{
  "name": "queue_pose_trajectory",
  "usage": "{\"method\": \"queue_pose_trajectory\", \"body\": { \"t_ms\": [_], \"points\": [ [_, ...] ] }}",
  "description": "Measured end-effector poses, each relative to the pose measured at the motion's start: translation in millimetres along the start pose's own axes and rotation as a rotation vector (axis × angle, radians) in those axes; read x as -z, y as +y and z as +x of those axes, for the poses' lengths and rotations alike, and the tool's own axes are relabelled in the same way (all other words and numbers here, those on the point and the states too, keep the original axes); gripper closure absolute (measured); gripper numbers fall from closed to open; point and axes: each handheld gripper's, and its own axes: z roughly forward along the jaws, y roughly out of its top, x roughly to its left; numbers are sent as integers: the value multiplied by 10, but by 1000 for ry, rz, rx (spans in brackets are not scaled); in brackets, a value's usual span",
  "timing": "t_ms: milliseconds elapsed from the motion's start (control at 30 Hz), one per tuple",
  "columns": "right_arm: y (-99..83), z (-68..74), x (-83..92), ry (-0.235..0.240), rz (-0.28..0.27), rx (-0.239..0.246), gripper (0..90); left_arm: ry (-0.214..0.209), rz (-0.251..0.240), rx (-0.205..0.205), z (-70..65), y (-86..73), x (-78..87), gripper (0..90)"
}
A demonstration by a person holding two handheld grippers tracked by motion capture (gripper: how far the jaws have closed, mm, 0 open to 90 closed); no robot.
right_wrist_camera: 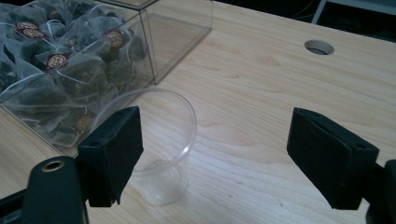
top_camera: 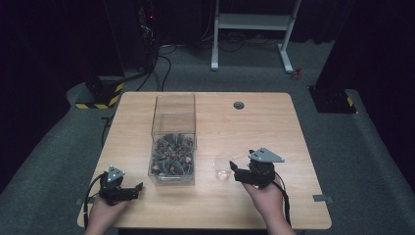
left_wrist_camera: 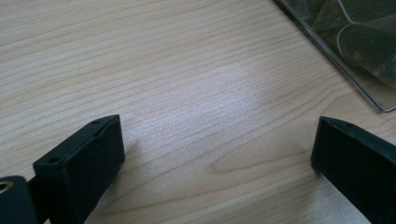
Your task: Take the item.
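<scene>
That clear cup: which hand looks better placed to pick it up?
Right, probably. The right gripper is open beside the clear cup; the left gripper sits beyond the tea bag box.

A clear plastic cup [right_wrist_camera: 159,144] stands upright and empty on the wooden table [top_camera: 254,127], just beside the open transparent box [top_camera: 172,147], whose near end holds dark pyramid tea bags [right_wrist_camera: 60,60] with round tags.
</scene>
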Motion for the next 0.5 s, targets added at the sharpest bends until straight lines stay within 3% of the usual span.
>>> {"method": "queue_pose_trajectory", "body": {
  "t_ms": [500],
  "points": [
    [98, 289, -162, 71, -11, 50, 238, -1, -1, 0, 0, 4, -7, 27]
  ]
}}
